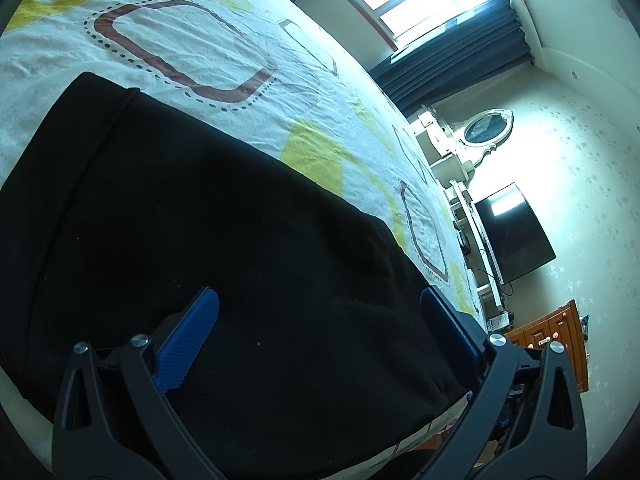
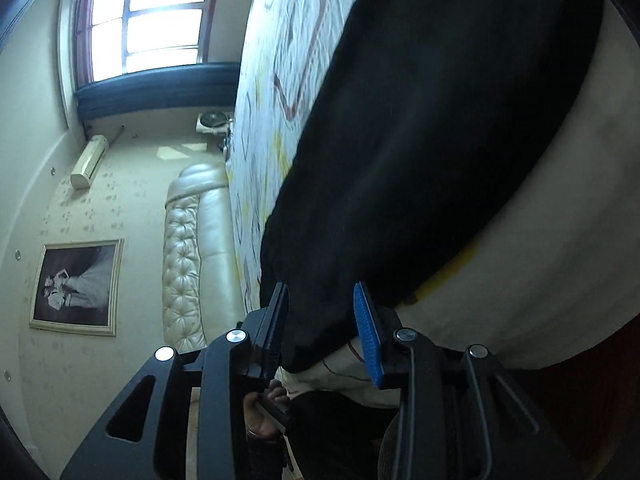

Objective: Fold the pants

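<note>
Black pants (image 1: 208, 248) lie flat on bedsheet (image 1: 192, 52); both left gripper (image 1: 320, 320) & right gripper (image 2: 320, 320) spread, empty, so next: pinch edge for 1 fold.

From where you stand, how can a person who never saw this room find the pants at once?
Find the bed with the white sheet printed with yellow and brown rounded squares. On it, near the edge closest to the two grippers, lie the pants, a wide flat piece of cloth. They are plain black, the only dark, patternless thing on the sheet.
</note>
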`<state>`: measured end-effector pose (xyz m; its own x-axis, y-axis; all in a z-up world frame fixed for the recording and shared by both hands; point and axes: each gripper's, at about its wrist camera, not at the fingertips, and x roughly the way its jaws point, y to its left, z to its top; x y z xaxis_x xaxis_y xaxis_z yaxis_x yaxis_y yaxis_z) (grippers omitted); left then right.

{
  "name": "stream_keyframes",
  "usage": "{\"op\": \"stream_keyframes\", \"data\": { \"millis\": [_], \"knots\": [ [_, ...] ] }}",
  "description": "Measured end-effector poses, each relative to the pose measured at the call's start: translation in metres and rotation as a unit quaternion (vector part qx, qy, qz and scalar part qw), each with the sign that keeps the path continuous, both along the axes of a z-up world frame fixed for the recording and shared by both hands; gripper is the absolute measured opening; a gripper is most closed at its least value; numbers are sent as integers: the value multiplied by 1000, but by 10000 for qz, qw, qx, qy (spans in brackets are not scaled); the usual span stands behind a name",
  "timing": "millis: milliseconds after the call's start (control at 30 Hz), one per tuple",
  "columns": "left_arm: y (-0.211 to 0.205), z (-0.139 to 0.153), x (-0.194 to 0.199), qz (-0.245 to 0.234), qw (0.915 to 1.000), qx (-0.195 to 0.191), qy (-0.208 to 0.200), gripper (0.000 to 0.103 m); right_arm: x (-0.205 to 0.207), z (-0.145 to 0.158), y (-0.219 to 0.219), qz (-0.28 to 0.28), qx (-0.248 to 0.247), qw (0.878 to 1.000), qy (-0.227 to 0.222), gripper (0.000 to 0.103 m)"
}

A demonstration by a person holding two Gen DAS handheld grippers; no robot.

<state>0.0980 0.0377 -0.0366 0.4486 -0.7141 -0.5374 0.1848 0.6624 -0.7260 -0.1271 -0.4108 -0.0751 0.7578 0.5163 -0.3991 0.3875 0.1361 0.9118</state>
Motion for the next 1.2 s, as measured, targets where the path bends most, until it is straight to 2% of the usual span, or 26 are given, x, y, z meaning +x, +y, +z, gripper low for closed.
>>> {"op": "stream_keyframes", "data": {
  "millis": [200, 400, 467, 500, 600, 667, 767, 833, 867, 933, 1000, 1100, 1167, 1200],
  "knots": [
    [-1, 0, 0, -77, 10000, 15, -43, 101, 13, -18, 11, -88, 232, 9992, 301, 35],
    [-6, 5, 0, -43, 9997, 225, -26, 101, 22, -14, 18, -51, 34, 9995, 300, 34],
    [-10, 8, -2, -87, 9991, 397, -84, 101, 20, -12, 20, -14, -106, 9994, 341, 15],
    [-11, 10, -4, -98, 9987, 491, -116, 101, 17, -7, 22, 9, -161, 9993, 327, 10],
    [-14, 16, -12, -218, 9975, 625, -239, 101, 11, 3, 27, 27, -368, 9989, 279, 9],
    [-15, 12, -18, -386, 9965, 714, -221, 101, 9, -1, 28, 126, -448, 9981, 405, 9],
    [-14, 9, -22, -585, 9943, 792, -401, 101, 4, -20, 23, 122, -36, 9989, 462, 6],
    [-11, 9, -20, -602, 9950, 711, -361, 101, 5, -16, 22, 218, -53, 9988, 433, 10],
    [-9, 8, -20, -565, 9960, 618, -320, 101, 6, -10, 19, 317, -246, 9983, 423, 11],
    [-4, 4, -19, -525, 9974, 408, -262, 101, -2, 8, 5, 388, -685, 9965, 265, 20],
    [1, 2, -19, -531, 9980, 245, -257, 101, -17, 24, -17, 106, -1018, 9946, 143, 32],
    [1, 2, -19, -528, 9982, 184, -219, 101, -48, 45, -77, -614, -1243, 9903, -14, 33],
    [-1, 2, -19, -567, 9979, 220, -231, 101, -71, 60, -125, -1027, -1457, 9839, -130, 43],
    [-1, 2, -19, -576, 9978, 221, -237, 101, -81, 66, -150, -1178, -1566, 9805, -139, 61]
  ]
}}
